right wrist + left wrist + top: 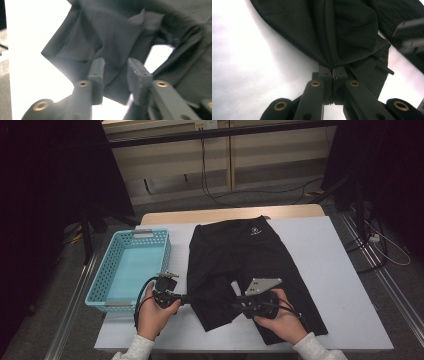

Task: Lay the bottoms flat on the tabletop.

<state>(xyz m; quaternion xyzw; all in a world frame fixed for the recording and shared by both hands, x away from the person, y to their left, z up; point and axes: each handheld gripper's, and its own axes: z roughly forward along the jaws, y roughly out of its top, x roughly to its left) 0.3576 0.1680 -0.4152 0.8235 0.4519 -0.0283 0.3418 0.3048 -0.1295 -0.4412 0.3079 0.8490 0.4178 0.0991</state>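
- Black shorts lie flat on the white bench in the high view, waistband toward the far edge and legs toward the person. Just left of them stands a light blue basket. The left gripper points sideways at the hem of the left leg, and the cloth is drawn into a point at its tip. The right gripper sits over the crotch and inner leg, a grey three-cornered plate on top of it. A hand holds each gripper.
- In the left gripper view, the left gripper has its jaws pressed together on a gathered corner of the shorts. The fabric fans out from the pinch, with the bench bright behind it.
- In the right gripper view, the right gripper has its jaws spread apart, with a fold of the shorts lying between them. The pads do not press on the cloth. The bench shows at the left, and the picture is somewhat blurred.
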